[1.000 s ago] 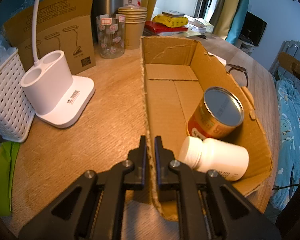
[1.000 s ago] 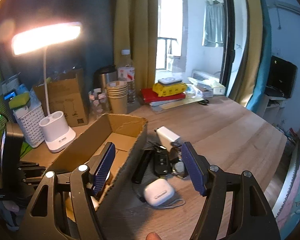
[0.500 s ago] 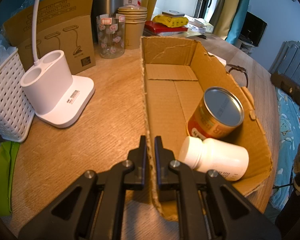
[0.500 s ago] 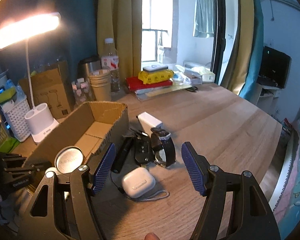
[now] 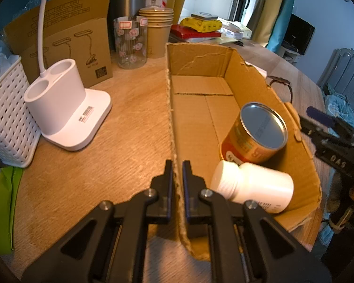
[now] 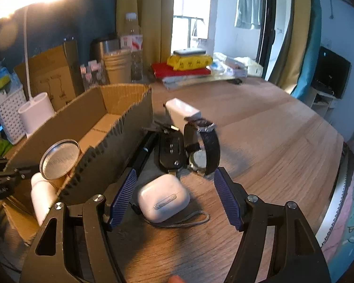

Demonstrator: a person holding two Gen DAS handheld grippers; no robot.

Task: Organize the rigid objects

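Note:
My left gripper (image 5: 177,176) is shut on the near left wall of the open cardboard box (image 5: 200,108). Inside the box an orange can (image 5: 259,127) leans by the right wall, and a white bottle (image 5: 254,188) lies on its side in front of it. My right gripper (image 6: 174,174) is open just outside the box wall (image 6: 120,127). It hangs low over a white earbud case (image 6: 164,197), which lies between its blue pads without touching them. Beyond the case lie a black car key (image 6: 170,151), a wristwatch (image 6: 205,146), a black pen (image 6: 144,151) and a white charger (image 6: 181,110).
Left of the box stand a white lamp base (image 5: 59,103), a white basket (image 5: 4,118) and a cardboard lamp package (image 5: 66,35). A glass jar (image 5: 129,44) and paper cups (image 5: 157,30) stand behind. Books (image 6: 184,70) are stacked at the far side. The table edge curves at the right.
My right gripper has come down and nearer to the earbud case, still open, and now shows at the right edge of the left wrist view. My left gripper has kept still on the box wall.

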